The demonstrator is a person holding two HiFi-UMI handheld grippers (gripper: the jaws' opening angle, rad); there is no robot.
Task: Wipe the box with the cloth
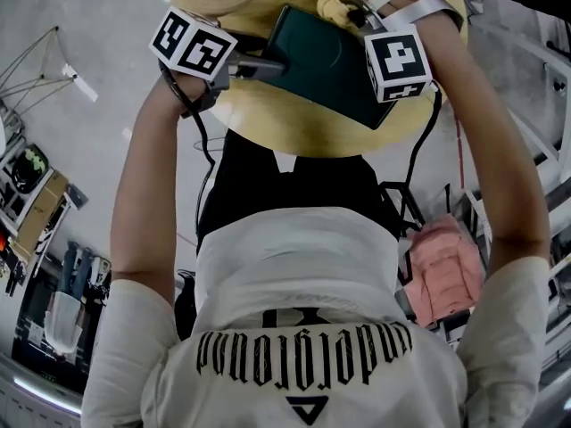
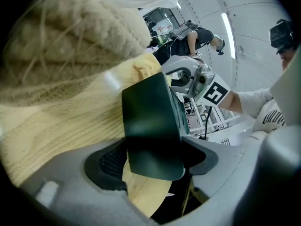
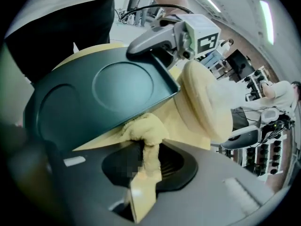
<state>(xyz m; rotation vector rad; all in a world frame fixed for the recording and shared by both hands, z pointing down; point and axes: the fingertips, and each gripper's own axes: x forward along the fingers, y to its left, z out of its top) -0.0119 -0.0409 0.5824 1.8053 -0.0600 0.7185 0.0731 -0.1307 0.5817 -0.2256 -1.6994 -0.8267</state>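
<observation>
over a round yellow surface (image 1: pixel 303 132), left gripper (image 2: pixel 155 159) clamps the green box (image 1: pixel 335 65) steady so right gripper (image 3: pixel 143 161), pinching the cloth (image 3: pixel 146 131), can wipe it.

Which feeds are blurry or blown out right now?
Left gripper view: the woven hat close up is out of focus, the box sharp, the ceiling light blown out. Right gripper view: edges bend with fisheye, the cloth in the fingers sharp. Head view: evenly lit, no glare.
</observation>
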